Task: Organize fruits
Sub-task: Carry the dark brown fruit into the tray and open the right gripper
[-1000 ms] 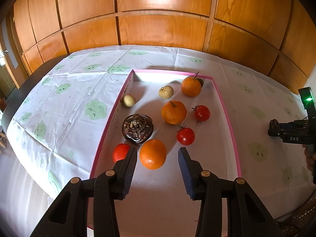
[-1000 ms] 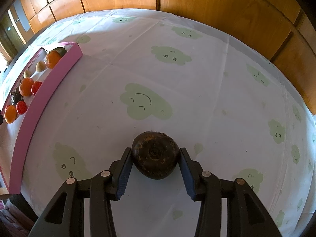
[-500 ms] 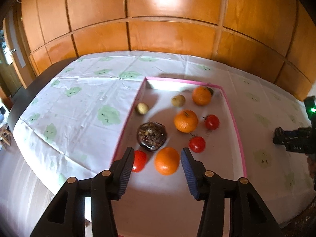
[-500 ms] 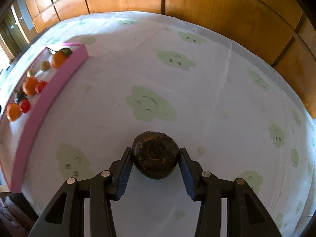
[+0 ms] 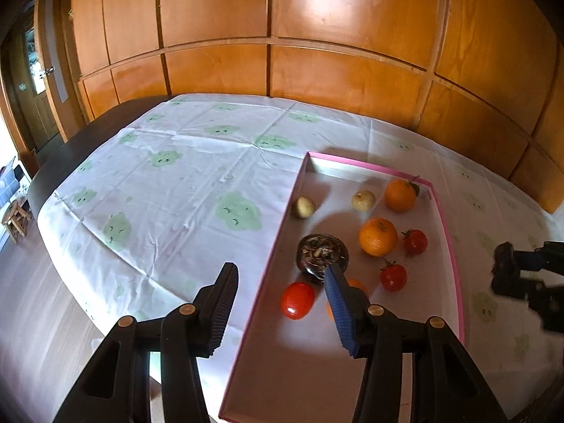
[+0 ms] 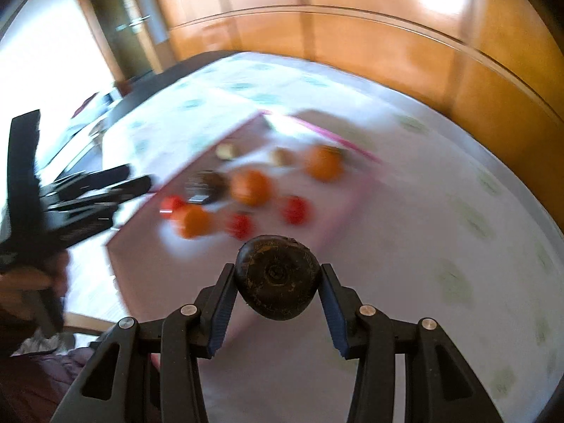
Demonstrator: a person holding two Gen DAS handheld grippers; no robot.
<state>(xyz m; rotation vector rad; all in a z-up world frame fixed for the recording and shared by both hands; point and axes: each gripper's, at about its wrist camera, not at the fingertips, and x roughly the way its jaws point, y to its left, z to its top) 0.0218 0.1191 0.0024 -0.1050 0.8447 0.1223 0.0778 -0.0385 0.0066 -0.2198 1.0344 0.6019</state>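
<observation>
- Left gripper (image 5: 278,289): jaws apart, just been widening, empty, at the tray's (image 5: 454,275) 9 o'clock rim; keep it clear.
- Right gripper (image 6: 276,290): clamped on the dark fruit (image 6: 277,276), near the tray's 5 o'clock edge; lower it beside the matching dark fruit (image 5: 322,255), in a free spot.

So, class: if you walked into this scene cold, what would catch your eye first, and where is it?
First, the dark round fruit clamped between the pads of the right gripper, held above the tablecloth. Next, the pink-rimmed tray on the cloud-print tablecloth, holding oranges, red tomatoes, two small pale fruits and another dark fruit. The left gripper hangs open and empty over the tray's near left edge.
</observation>
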